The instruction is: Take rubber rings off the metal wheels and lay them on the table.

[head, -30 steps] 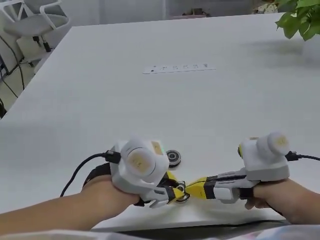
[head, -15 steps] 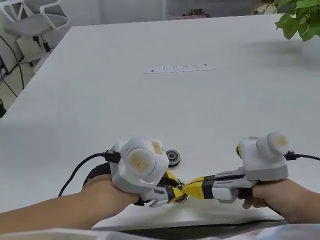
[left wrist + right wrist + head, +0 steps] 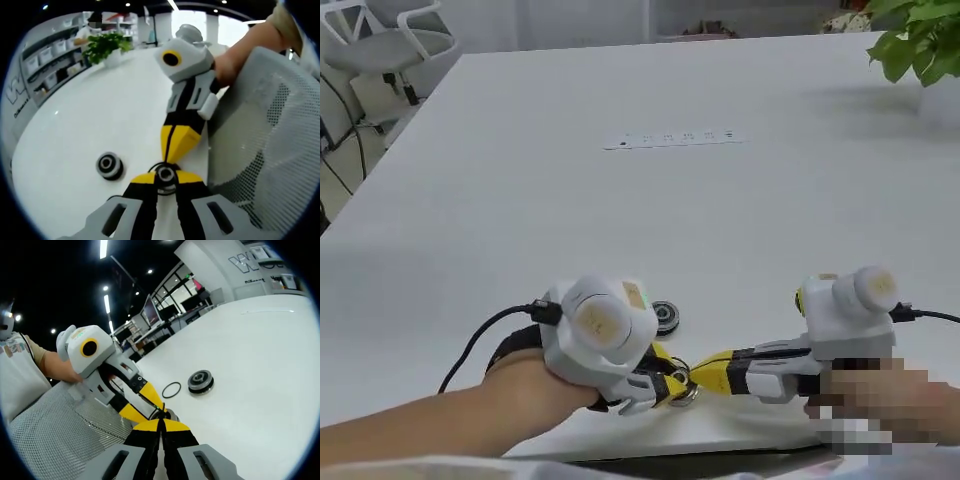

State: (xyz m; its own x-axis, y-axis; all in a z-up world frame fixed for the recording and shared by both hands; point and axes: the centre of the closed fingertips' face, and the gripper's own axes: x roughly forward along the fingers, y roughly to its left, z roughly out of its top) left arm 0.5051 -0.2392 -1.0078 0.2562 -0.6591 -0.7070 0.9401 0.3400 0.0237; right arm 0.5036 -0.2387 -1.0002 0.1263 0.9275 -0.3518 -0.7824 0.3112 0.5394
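My left tool (image 3: 672,386) is clamped on a metal wheel (image 3: 165,175) at the table's (image 3: 620,220) near edge. Right tool (image 3: 161,423) jaws together, tips touching that wheel. A loose rubber ring (image 3: 171,389) and second wheel (image 3: 201,381) lie nearby.

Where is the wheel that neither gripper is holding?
Head view: the wheel lies on the table just beyond the left gripper; in the right gripper view a loose ring lies beside it.
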